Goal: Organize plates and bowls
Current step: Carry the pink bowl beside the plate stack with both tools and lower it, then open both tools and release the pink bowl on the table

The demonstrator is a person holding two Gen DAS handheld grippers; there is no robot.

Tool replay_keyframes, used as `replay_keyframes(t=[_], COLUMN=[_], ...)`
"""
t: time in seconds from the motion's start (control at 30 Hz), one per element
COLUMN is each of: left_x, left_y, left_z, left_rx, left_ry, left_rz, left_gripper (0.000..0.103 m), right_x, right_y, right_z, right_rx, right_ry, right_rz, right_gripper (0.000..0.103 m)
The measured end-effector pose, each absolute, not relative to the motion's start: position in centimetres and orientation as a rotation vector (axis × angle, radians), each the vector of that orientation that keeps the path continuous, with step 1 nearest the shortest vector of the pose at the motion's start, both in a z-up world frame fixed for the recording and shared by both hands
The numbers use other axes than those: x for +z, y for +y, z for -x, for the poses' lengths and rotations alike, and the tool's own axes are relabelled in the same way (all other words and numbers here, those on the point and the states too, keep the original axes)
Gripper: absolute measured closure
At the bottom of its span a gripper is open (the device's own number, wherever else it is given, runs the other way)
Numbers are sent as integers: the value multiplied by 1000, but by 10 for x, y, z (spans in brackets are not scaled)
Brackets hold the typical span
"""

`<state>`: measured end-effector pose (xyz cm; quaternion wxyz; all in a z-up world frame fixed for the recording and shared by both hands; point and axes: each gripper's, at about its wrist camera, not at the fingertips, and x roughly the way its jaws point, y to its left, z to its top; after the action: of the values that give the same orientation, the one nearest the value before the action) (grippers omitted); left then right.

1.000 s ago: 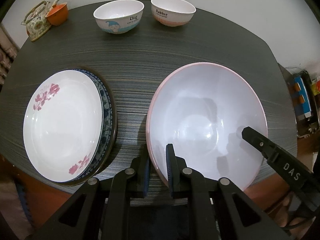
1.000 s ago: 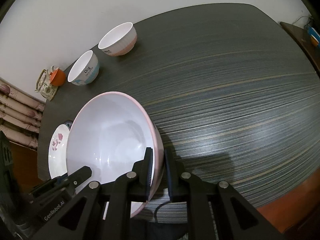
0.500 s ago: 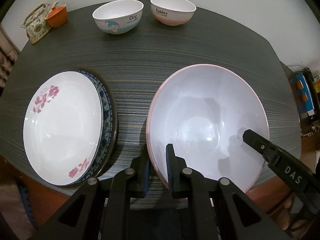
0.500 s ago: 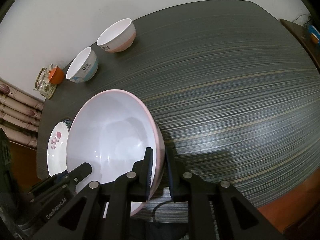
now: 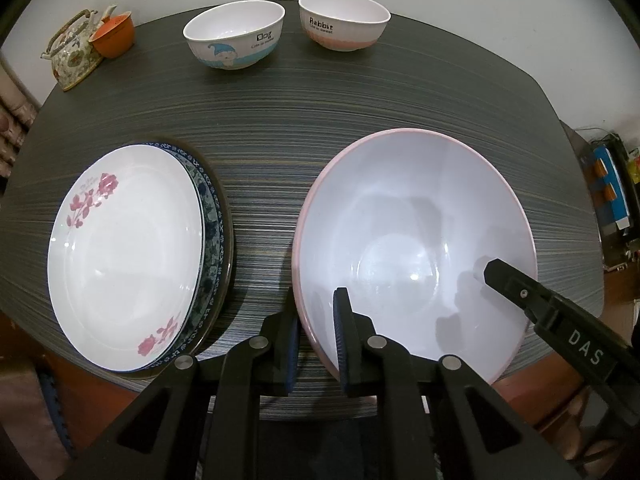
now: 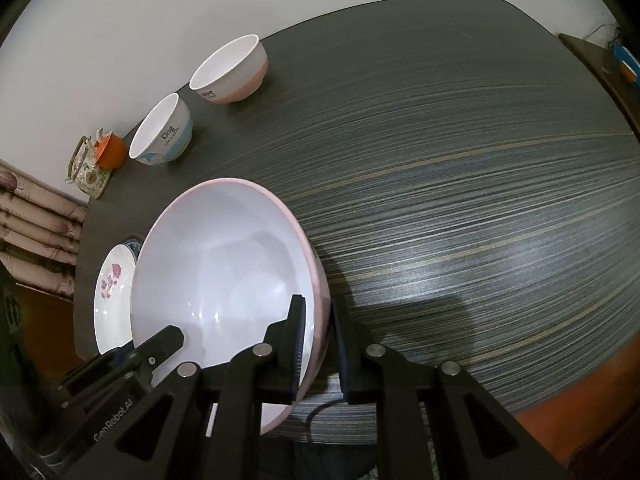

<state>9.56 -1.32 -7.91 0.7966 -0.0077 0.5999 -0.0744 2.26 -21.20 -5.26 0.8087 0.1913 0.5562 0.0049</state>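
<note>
A large bowl (image 5: 412, 240), pink outside and white inside, is at the front right of the dark table (image 5: 280, 120). I cannot tell whether it rests on the table or hangs just above it. My left gripper (image 5: 316, 312) is shut on its near left rim, one finger outside and one inside. My right gripper (image 6: 318, 316) straddles the bowl's (image 6: 224, 272) right rim the same way, with its pads close against the wall. To the left, a white plate with red flowers (image 5: 124, 260) lies on a blue-patterned plate (image 5: 210, 216).
Two small bowls stand at the back: one marked Dog (image 5: 236, 36), one marked Rabbit (image 5: 344, 20). A teapot (image 5: 72, 56) and an orange cup (image 5: 114, 38) sit at the back left corner. A cluttered side stand (image 5: 608, 188) is beyond the table's right edge.
The right wrist view has shifted very slightly. The bowl, the plates and both grippers on the rim keep their places.
</note>
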Motion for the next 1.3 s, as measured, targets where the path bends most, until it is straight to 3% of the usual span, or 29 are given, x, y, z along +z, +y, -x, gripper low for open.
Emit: replay_keyframes(t=[0.3, 0.7, 1.3], left_x=[-77, -67, -51], left_y=[-11, -1, 21], left_z=[-97, -98, -107], left_rx=[-149, -116, -109], left_ry=[1282, 1241, 1215], left_rz=[8, 8, 64], left_gripper=[79, 67, 62], right_x=[-51, -36, -12], right_y=[-213, -220, -206], right_z=[-26, -31, -48], right_rx=[-5, -10, 20], right_ry=[1179, 1127, 1095], right_rz=[-402, -421, -377], right_gripper=[70, 69, 67])
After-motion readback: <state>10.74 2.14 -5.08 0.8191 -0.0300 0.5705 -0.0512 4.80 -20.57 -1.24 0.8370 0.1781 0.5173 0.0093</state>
